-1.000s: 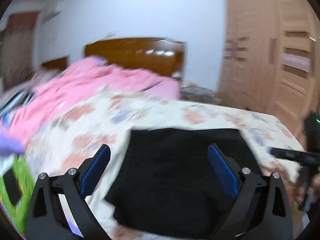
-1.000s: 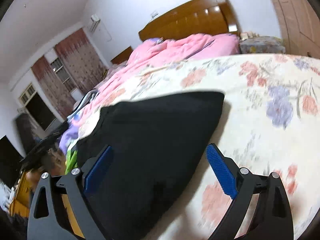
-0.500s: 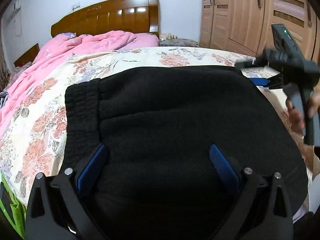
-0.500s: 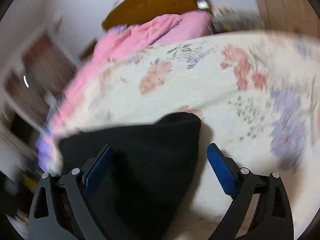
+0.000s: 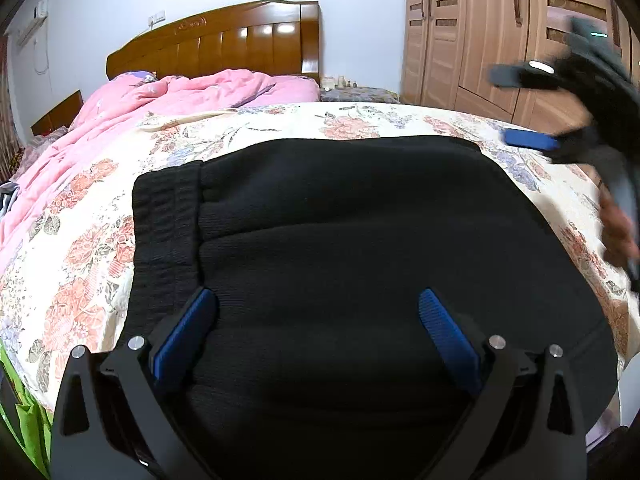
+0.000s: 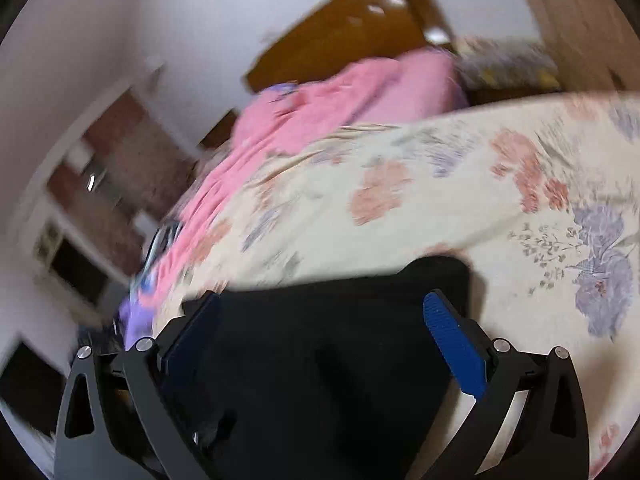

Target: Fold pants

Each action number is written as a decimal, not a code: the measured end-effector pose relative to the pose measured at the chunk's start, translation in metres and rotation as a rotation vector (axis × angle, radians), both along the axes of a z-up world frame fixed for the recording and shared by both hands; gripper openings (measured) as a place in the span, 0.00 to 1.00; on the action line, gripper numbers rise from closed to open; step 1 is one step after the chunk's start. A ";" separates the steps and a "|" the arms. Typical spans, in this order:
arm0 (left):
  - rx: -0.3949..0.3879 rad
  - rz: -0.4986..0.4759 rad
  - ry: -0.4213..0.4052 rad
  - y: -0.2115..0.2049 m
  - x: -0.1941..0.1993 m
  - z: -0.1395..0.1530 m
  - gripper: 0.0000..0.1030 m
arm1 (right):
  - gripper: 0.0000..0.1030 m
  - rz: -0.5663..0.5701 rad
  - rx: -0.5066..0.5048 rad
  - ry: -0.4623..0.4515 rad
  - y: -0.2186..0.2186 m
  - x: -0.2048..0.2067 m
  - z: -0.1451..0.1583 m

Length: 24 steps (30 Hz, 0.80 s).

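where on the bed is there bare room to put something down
Bare floral bedsheet lies left of the folded black knit pants, bordered by the pink quilt. Another strip runs between pants and wooden headboard. The right edge is crowded by the right hand-held gripper.

Black knit pants — folded, flat on floral bedspread
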State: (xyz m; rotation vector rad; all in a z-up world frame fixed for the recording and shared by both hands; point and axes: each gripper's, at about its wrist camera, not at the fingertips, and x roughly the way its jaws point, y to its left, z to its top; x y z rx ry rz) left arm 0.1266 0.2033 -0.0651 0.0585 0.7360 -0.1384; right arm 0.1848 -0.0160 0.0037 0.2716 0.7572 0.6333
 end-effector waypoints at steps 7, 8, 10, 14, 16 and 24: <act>0.001 0.004 -0.001 0.000 0.001 0.000 0.98 | 0.96 0.109 -0.450 -0.191 0.047 -0.104 -0.033; 0.003 0.006 -0.002 -0.001 0.001 0.000 0.98 | 0.96 0.104 -0.464 -0.211 0.047 -0.109 -0.041; 0.012 0.011 -0.005 -0.003 0.000 0.000 0.98 | 0.96 0.100 -0.391 -0.168 0.037 -0.100 -0.050; 0.012 0.013 -0.004 -0.005 0.000 0.000 0.98 | 0.96 0.054 -0.392 -0.109 0.024 -0.100 -0.046; 0.010 0.013 -0.006 -0.005 0.000 0.000 0.98 | 0.96 0.033 -0.438 -0.197 0.026 -0.119 -0.036; 0.019 0.016 -0.020 -0.007 -0.002 -0.001 0.98 | 0.96 0.100 -0.334 -0.097 0.018 -0.121 -0.069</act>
